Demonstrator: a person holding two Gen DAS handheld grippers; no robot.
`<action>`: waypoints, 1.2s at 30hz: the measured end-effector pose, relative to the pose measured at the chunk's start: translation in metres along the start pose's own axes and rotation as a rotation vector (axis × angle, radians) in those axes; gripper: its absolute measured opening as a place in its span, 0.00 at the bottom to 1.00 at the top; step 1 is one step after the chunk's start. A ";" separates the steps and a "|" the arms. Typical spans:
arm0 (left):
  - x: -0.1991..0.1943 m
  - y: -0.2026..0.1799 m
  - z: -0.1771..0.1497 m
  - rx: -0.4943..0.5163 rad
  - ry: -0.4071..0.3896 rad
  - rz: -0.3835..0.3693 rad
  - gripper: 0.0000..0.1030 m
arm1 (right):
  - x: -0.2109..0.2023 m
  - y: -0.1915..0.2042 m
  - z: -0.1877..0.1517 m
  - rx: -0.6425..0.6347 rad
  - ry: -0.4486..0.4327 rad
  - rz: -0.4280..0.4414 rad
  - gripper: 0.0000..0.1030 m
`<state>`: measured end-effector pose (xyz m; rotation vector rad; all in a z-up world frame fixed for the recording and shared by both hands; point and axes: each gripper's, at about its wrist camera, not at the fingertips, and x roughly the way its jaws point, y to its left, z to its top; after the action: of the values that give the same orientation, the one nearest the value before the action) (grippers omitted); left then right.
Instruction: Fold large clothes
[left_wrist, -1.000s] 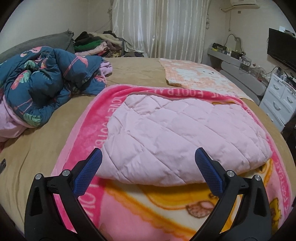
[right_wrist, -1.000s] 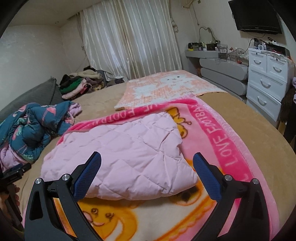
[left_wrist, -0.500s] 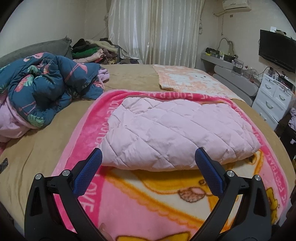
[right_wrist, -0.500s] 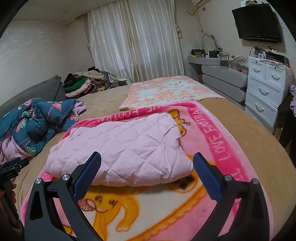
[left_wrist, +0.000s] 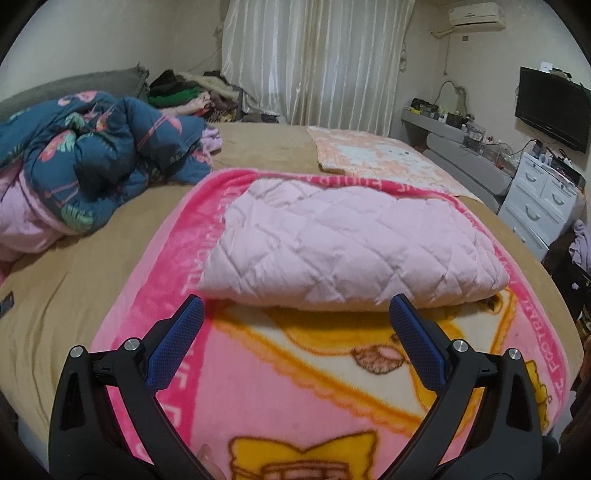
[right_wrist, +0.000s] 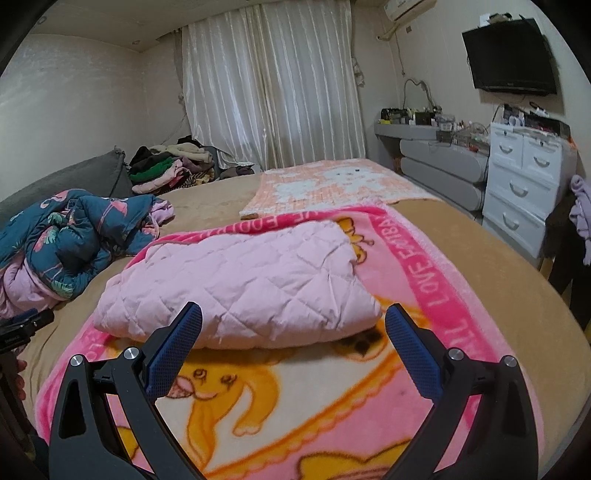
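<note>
Pink quilted garment (left_wrist: 347, 243) lay folded on blanket (left_wrist: 295, 387), at 12 o'clock from both grippers. Left gripper (left_wrist: 295, 325) and right gripper (right_wrist: 293, 326) hung wide, holding nothing. Probably fold finished, or between folds. Next: either another fold, or fetching the crumpled blue garment (left_wrist: 103, 155) at 10 o'clock.

— What's different from a second ago?
— Both tools have pulled back from the folded pink quilted garment (left_wrist: 347, 243). The left tool (left_wrist: 295, 332) and right tool (right_wrist: 291, 338) now frame its near edge, with more cartoon blanket (right_wrist: 295, 398) showing below.
</note>
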<state>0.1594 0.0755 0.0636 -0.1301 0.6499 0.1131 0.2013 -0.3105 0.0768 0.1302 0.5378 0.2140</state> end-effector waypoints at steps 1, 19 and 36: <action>0.001 0.002 -0.004 -0.005 0.006 0.003 0.91 | 0.001 0.000 -0.005 0.006 0.008 0.001 0.96; 0.015 0.017 -0.049 -0.021 0.094 0.045 0.91 | 0.001 0.002 -0.066 -0.014 0.031 -0.063 0.96; 0.049 0.018 -0.075 -0.049 0.181 0.014 0.91 | 0.036 0.000 -0.095 0.059 0.146 -0.038 0.96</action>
<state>0.1511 0.0848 -0.0269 -0.1848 0.8294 0.1314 0.1819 -0.2962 -0.0217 0.1629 0.6919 0.1713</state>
